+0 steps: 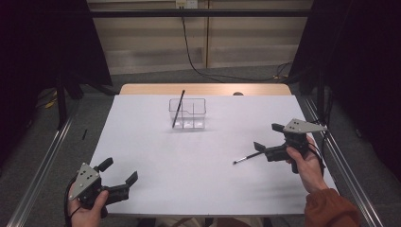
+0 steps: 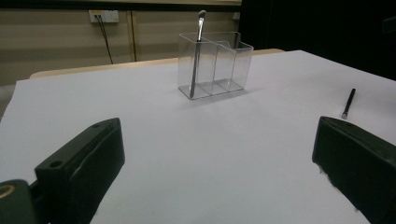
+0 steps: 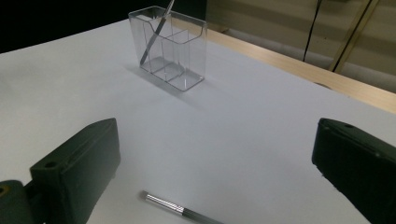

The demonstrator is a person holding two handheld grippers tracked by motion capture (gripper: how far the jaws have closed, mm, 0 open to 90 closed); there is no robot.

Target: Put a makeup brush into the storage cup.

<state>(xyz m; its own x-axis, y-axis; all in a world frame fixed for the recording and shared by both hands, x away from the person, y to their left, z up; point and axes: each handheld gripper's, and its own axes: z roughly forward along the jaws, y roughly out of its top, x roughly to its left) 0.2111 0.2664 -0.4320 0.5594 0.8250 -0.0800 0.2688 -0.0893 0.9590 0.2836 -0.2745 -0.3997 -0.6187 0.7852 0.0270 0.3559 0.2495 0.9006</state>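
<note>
The thing in hand is a thin black-handled makeup brush with a silver ferrule (image 1: 247, 157). It lies flat on the white-covered worktop (image 1: 189, 161), on its right half, pointing out from between the jaws of the right claw (image 1: 265, 140). In the right gripper view its ferrule end (image 3: 163, 203) sits low between the two black jaws. Those jaws stand wide apart, with nothing between them touching either one. The left claw (image 1: 120, 171) rests near the front left of the worktop, also spread wide and holding nothing.

A clear plastic three-compartment holder (image 1: 188, 113) stands upright toward the far middle of the worktop, well apart from both claws. A second slim brush (image 2: 196, 56) leans in one end compartment, bristles up.

Judgement on handling: the loose brush looks light and stiff, and its smooth round handle is likely to roll or slip when pinched. Lying flush on the sheet, it offers little height to grip, so the jaws would need to come down on either side of it and close across the handle. The soundest hold appears to be at mid-handle, or just behind the ferrule. The bristle tip should be left alone, since it is soft and could splay. The holder also looks light and may tip if knocked.
</note>
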